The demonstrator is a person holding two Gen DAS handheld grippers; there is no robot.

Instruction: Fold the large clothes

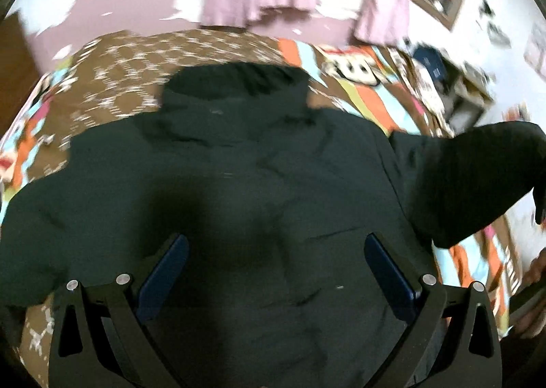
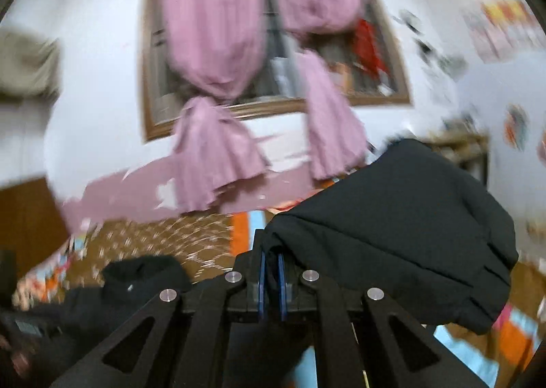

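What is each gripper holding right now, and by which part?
The right gripper is shut on the black hoodie, pinching a fold of its sleeve and holding it raised. The left gripper is open and holds nothing.

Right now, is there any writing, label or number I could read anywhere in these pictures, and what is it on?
None can be read.
Posters on the wall: print too blurred to read.
Dark blue item past the bed: pale label, too small and blurred.
Black jacket: no writing shows.
Bedspread: pattern only, no words.
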